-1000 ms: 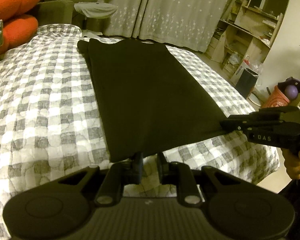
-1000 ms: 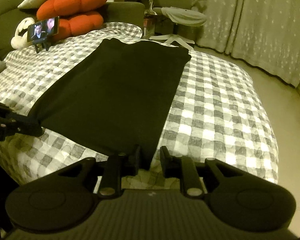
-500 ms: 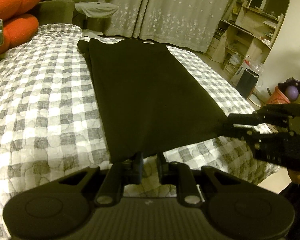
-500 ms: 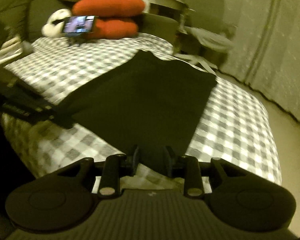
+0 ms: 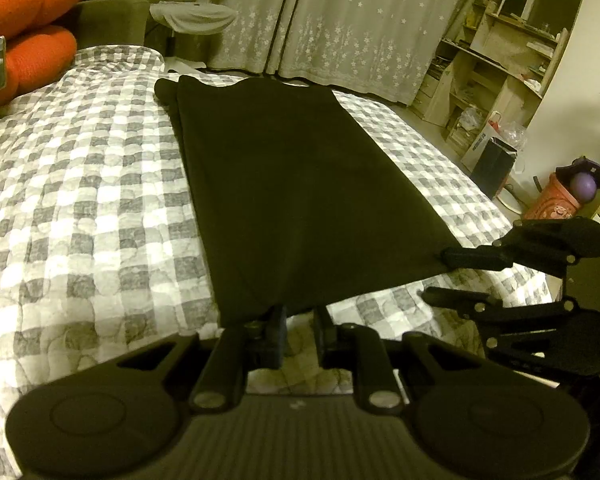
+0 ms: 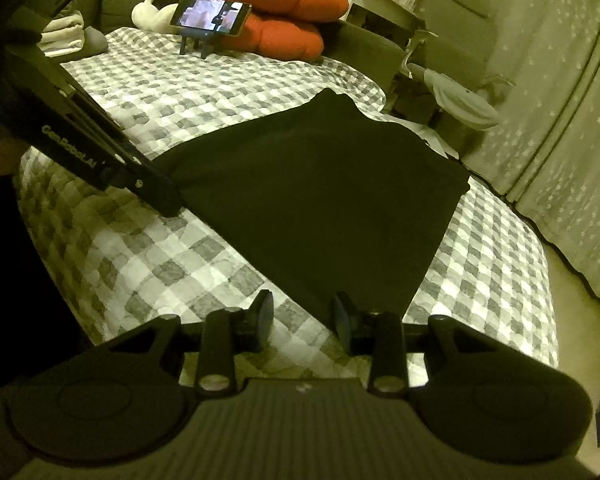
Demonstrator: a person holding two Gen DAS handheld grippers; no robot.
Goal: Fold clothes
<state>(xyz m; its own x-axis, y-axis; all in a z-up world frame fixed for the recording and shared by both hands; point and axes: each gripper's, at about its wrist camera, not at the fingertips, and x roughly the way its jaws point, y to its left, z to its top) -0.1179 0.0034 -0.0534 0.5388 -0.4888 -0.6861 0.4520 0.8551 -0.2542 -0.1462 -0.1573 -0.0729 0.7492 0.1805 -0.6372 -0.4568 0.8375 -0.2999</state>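
The near hem of the dark garment [image 5: 300, 184] was hidden behind the left tool [image 5: 299, 322], which was pinched on that corner. The smooth, matte, rectangular cloth was spread on the quilted checked bed [image 5: 80, 200]. The right tool [image 6: 302, 316] was spread, holding nothing.

Garment [image 5: 300, 192] flat on bed [image 5: 80, 200]; cushions [image 6: 276, 12] behind.

Checked bed [image 5: 80, 200], starred curtains [image 5: 340, 20], shelves [image 5: 500, 60]
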